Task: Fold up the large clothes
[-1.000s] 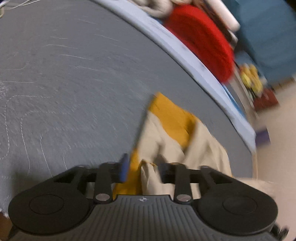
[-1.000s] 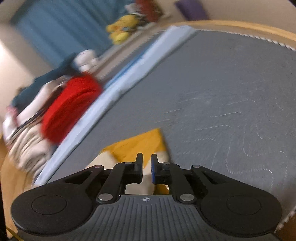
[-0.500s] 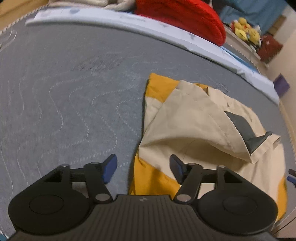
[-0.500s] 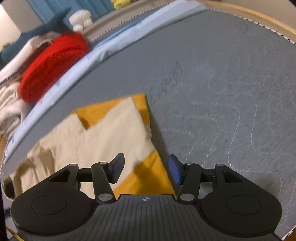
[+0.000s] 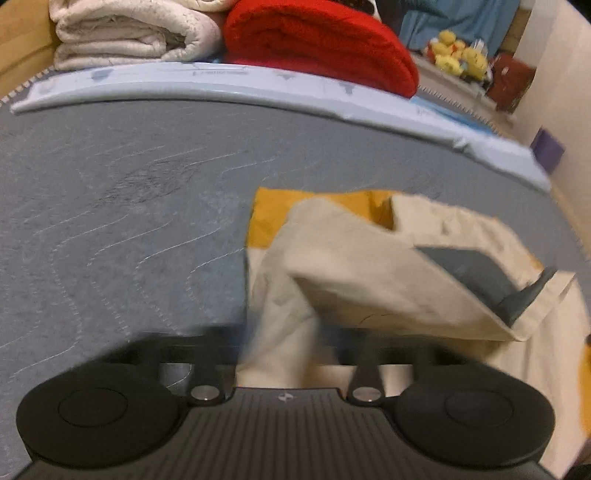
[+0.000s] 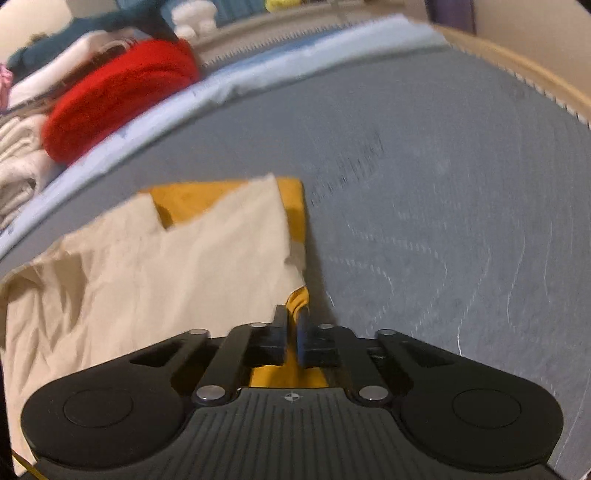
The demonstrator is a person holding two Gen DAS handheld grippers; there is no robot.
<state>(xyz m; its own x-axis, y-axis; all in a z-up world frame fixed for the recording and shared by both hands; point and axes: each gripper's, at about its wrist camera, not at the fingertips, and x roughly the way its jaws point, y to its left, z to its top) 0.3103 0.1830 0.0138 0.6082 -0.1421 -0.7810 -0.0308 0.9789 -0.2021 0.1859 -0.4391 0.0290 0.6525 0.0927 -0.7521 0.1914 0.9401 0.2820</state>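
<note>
A cream and mustard-yellow garment (image 5: 369,280) lies partly folded on the grey quilted mattress (image 5: 122,229), with a grey inner patch (image 5: 476,269) showing at a turned-up corner. My left gripper (image 5: 286,343) sits over the garment's near left edge. Its fingers are smeared by motion as the jaws close around a cream fold. In the right wrist view the same garment (image 6: 166,266) spreads to the left. My right gripper (image 6: 291,325) is shut on its yellow near-right edge, and the cloth bunches between the pads.
A pale blue sheet (image 5: 258,79) runs along the mattress's far edge. Behind it are a folded white blanket (image 5: 129,33) and a red blanket (image 5: 317,40). Yellow plush toys (image 5: 458,55) sit far right. A wooden bed rim (image 6: 517,70) borders the mattress.
Both grippers came down onto the garment's near edge. Each opened wide half a second ago and has since closed on the cloth. Both views rolled back towards level.
</note>
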